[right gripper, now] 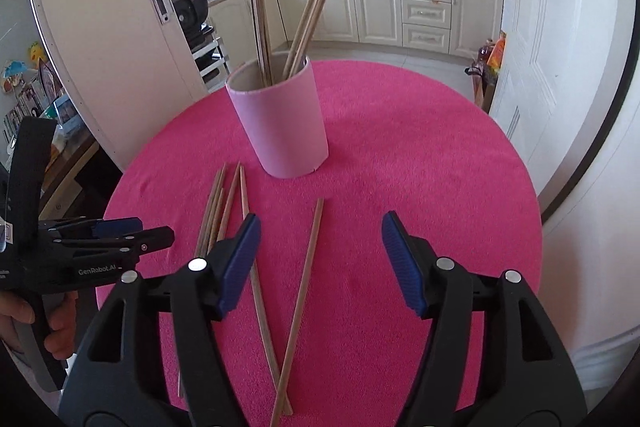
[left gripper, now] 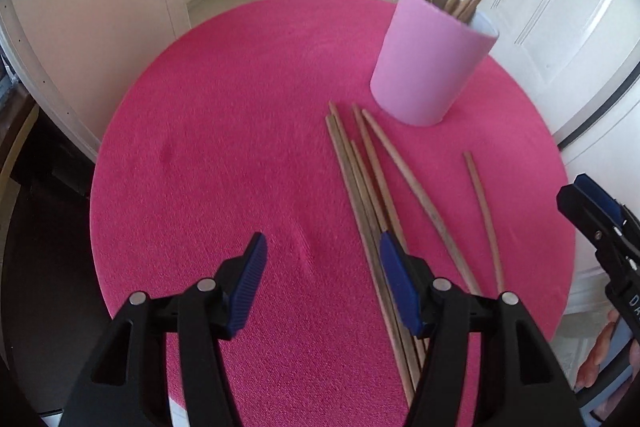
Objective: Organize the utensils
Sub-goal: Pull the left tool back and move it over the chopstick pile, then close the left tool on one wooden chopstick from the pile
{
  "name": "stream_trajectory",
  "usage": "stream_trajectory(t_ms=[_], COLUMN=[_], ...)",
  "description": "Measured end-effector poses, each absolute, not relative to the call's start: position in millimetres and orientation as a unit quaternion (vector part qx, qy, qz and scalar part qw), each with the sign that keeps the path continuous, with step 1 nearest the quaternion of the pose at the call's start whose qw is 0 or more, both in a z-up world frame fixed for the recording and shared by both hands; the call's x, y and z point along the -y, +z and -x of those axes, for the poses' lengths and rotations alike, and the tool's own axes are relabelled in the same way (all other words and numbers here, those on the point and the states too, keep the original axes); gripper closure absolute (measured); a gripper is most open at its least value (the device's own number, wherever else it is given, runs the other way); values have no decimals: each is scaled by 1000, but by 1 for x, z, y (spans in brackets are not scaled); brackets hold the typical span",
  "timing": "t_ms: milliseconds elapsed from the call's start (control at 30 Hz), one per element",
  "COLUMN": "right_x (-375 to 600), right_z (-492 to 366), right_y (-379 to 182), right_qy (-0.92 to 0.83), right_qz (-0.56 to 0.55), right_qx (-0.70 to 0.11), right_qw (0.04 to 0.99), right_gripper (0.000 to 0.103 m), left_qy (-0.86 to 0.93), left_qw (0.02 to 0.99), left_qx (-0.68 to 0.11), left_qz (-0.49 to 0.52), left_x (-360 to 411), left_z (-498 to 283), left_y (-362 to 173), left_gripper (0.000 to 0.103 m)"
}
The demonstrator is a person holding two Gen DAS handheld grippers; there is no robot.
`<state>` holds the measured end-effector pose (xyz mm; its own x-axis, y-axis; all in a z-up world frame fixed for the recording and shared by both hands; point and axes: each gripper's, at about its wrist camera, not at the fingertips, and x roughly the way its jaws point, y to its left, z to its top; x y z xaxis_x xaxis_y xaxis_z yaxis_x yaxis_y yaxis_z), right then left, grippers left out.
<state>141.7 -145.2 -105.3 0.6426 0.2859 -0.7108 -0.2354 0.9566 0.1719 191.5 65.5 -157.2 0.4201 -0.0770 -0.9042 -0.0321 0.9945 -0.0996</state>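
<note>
Hovering over the pink tabletop (left gripper: 224, 131), the left hand-held gripper (left gripper: 320, 283) has its blue pads spread apart with nothing between them. Its right finger (left gripper: 400, 287) stands in front of a bundle of wooden chopsticks (left gripper: 360, 187), and I cannot tell if it touches them. The right hand-held gripper (right gripper: 320, 259) is also spread wide and pinches nothing; one single chopstick (right gripper: 304, 291) lies on the cloth between its fingers. No earlier picture is given, so only this open state can be told.

The bundle lies flat on the tabletop, the sticks almost parallel, their long axis running from the near edge toward the pink cup (left gripper: 428, 63), with the thin tips pointing at the cup's foot. One curved chopstick (left gripper: 420, 203) lies just beside the bundle, a little fanned out to the right. The single chopstick lies apart on the right and crosses the curved one near the tabletop's edge in the right wrist view.

The cup stands upright at the far side of the tabletop. Several more chopsticks (right gripper: 312, 11) stand in it and lean outward in two groups.
</note>
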Motion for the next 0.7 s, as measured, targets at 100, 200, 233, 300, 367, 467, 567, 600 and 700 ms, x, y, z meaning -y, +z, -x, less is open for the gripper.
stream_trajectory(t_ms=[100,200,233,300,367,467,567,600,700], right_x=[146,150,151,154,156,157,158,158,156], right_z=[-140,-139,-139,-139,-139,-139,-142,-143,-146], right_y=[-111,-112,-113,-114,-115,-119,-121,-122,-125], right_qy=[145,142,141,140,138,137,137,137,136], right_qz=[-31,-34,-35,-36,-36,-35,-33,-33,-27], right_qx=[-408,-412,-414,-417,-418,-423,-429,-431,-443], right_qw=[901,899,899,898,897,895,892,891,886], right_gripper=[40,39,39,39,39,39,38,38,38], left_qy=[-7,-6,-3,1,4,11,21,27,34], left_qw=[836,833,832,831,828,833,835,835,833], left_qx=[-547,-552,-552,-555,-559,-553,-550,-549,-551], left_qz=[44,48,47,38,33,21,-1,-8,-30], left_x=[-61,-60,-60,-58,-54,-45,-41,-39,-31], left_z=[-192,-192,-192,-193,-195,-198,-199,-200,-204], left_y=[-166,-171,-172,-176,-179,-173,-173,-173,-175], left_gripper=[45,45,45,45,45,45,44,43,43])
